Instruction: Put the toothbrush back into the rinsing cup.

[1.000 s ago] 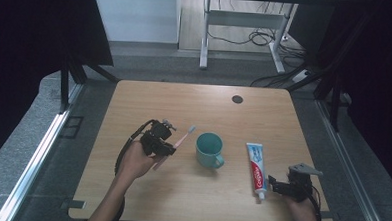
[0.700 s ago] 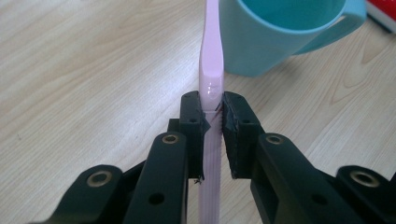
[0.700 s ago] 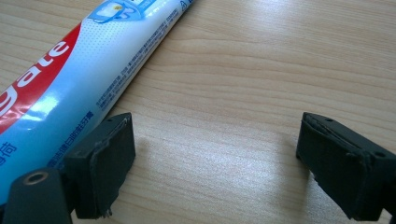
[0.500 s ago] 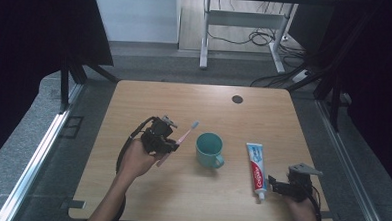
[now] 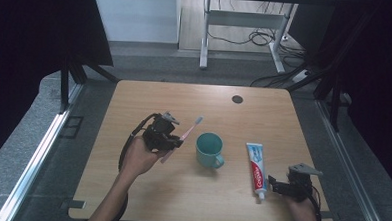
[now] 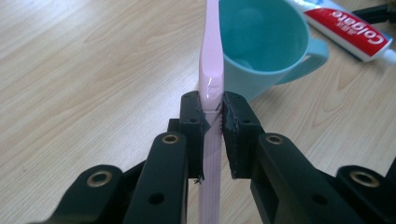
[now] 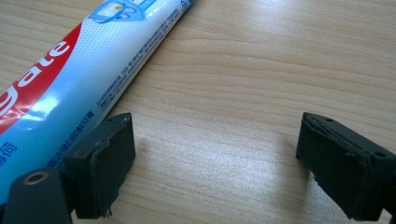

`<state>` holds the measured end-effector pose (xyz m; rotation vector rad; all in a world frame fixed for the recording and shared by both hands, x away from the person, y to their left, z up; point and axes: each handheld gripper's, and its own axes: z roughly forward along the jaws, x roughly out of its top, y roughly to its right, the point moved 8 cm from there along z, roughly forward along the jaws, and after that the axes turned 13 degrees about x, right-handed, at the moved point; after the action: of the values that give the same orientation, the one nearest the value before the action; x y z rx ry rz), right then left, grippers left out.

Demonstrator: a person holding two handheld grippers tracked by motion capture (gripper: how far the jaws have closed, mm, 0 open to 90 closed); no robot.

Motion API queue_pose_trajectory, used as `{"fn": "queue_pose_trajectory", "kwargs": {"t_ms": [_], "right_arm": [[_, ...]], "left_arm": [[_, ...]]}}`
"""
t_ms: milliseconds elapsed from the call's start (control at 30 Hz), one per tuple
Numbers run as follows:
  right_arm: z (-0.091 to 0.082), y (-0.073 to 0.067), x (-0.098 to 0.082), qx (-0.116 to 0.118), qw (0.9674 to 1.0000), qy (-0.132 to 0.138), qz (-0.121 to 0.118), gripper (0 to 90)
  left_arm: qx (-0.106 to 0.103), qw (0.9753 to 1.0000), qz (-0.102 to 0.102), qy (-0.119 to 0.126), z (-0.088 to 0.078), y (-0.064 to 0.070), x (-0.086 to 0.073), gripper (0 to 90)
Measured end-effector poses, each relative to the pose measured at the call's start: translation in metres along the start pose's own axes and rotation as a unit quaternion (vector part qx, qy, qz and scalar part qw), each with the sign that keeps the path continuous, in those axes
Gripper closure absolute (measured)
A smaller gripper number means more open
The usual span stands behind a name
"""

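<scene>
Fingers: left gripper (image 6: 212, 109) clamped narrow on the handle of a pink toothbrush (image 6: 211, 60); right gripper (image 7: 215, 154) spread wide, holding nothing, low over the wood with one jaw just beside the toothpaste.

Table (image 5: 134, 103): light wood, a dark round grommet (image 5: 237, 99) near the far edge.

Mug (image 5: 209, 149): teal, upright, handle turned toward the toothpaste, mid-table.

Toothpaste tube (image 5: 256, 169): lying flat, cap end toward the person, right of the mug.

Toothbrush: lifted off the table, bristle end pointing up and away, just left of the mug's rim in the high view.

Step in hand, judged: probably standing the brush in the mug. Centre the shaft over the opening, tip it nearer upright, lower until it bears on the inside, then release; avoid knocking the rim.
</scene>
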<state>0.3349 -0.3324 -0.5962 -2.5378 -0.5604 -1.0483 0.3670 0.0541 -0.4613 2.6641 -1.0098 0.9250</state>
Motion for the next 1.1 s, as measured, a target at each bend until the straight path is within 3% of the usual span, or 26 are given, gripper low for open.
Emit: {"fn": "queue_pose_trajectory", "kwargs": {"t_ms": [567, 1100], "right_arm": [[0.0, 0.0, 0.0, 0.001, 1.0, 0.0, 0.0, 11.3], [0.0, 0.0, 0.0, 0.002, 1.0, 0.0, -0.001, 11.3]], "left_arm": [[-0.005, 0.9986, 0.017, 0.049, -0.006, 0.012, 0.028, 79.2], [-0.015, 0.9956, 0.013, 0.091, -0.003, 0.024, 0.053, 79.2]]}}
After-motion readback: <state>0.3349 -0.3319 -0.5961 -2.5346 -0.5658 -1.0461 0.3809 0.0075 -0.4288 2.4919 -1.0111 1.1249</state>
